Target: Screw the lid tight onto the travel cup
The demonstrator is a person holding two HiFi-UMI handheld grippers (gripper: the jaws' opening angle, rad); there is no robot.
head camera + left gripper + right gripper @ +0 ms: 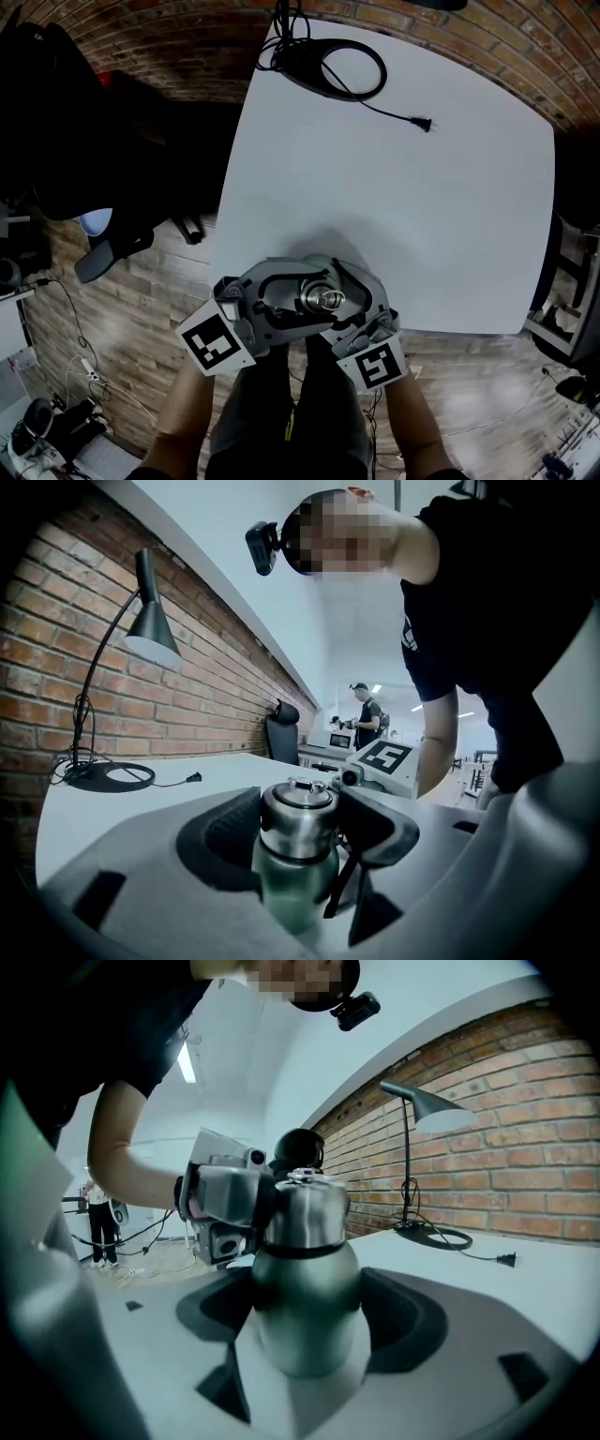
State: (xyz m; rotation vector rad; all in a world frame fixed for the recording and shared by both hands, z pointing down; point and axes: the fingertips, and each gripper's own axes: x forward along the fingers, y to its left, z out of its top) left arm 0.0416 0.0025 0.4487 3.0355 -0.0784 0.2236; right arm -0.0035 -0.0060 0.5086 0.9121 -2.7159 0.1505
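Observation:
The travel cup [325, 299] stands upright near the front edge of the white table [422, 206], held between both grippers. It has a steel body [305, 1312] and a steel lid [297, 816] sitting on top. My left gripper [298, 825] comes in from the left [305, 300], and its black pads press the lid on both sides. My right gripper [305, 1309] comes in from the right [343, 302] and is shut on the cup's rounded body below the lid. In the right gripper view the left gripper [225, 1194] shows at lid height.
A black desk lamp [150, 621] stands at the table's far edge, its base and cable [333, 66] trailing to a loose plug [424, 123]. A brick wall runs behind. A dark office chair [112, 244] stands on the wooden floor at left. Another person [366, 714] stands far off.

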